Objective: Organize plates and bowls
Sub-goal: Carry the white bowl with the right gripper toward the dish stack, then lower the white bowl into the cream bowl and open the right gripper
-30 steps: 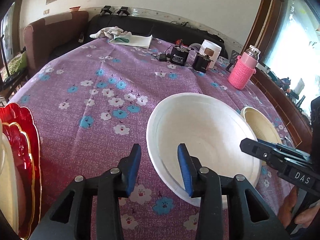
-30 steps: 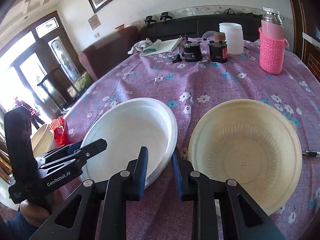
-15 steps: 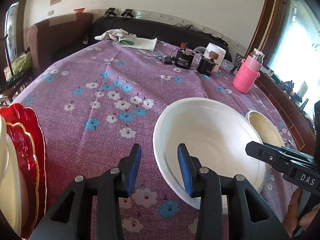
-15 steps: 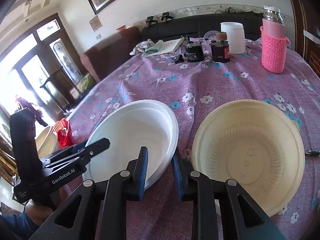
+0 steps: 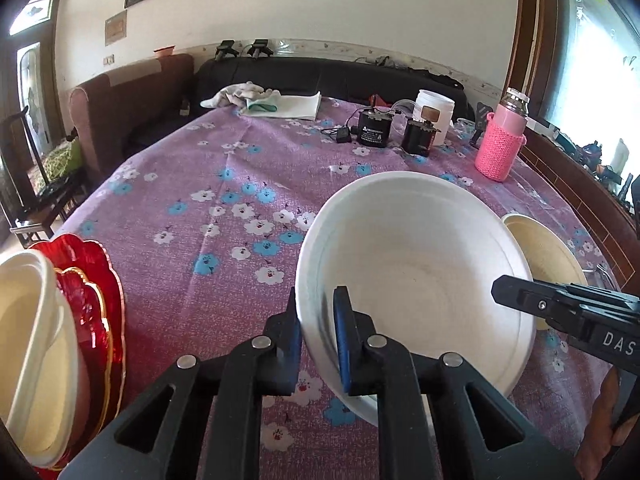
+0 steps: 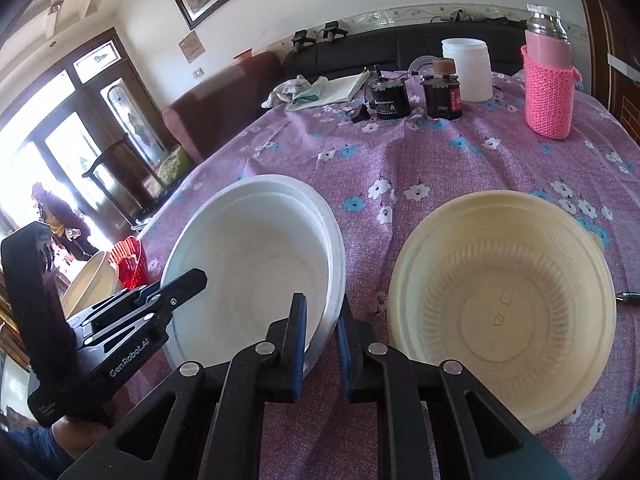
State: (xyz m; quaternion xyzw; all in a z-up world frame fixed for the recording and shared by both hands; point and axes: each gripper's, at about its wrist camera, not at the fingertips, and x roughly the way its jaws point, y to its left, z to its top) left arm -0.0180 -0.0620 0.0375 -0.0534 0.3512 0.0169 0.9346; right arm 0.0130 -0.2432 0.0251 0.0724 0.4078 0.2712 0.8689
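Observation:
A white foam bowl [image 5: 416,280] sits on the purple flowered tablecloth [image 5: 224,240], its left side tipped up a little. My left gripper [image 5: 318,332] has its jaws closing on the near left rim, and the blue pads [image 5: 342,328] press it. My right gripper [image 6: 321,332] has its jaws closing on the right rim of the same white bowl [image 6: 256,256], pads against it. A cream bowl [image 6: 504,312] stands just right of it, untouched. Red scalloped plates [image 5: 96,292] with a cream bowl [image 5: 32,340] on them sit at the left edge.
At the far end stand a pink knitted bottle [image 5: 500,148], two black jars [image 5: 372,132], a white tub [image 5: 434,112] and a cloth with a notebook [image 5: 280,104]. Behind the table are a sofa and an armchair [image 5: 120,116]. A person's hands hold both grippers.
Both grippers' jaws have narrowed onto the white bowl's rim, one at each side. The left gripper has shifted and tilted up slightly, and the bowl's left side has risen.

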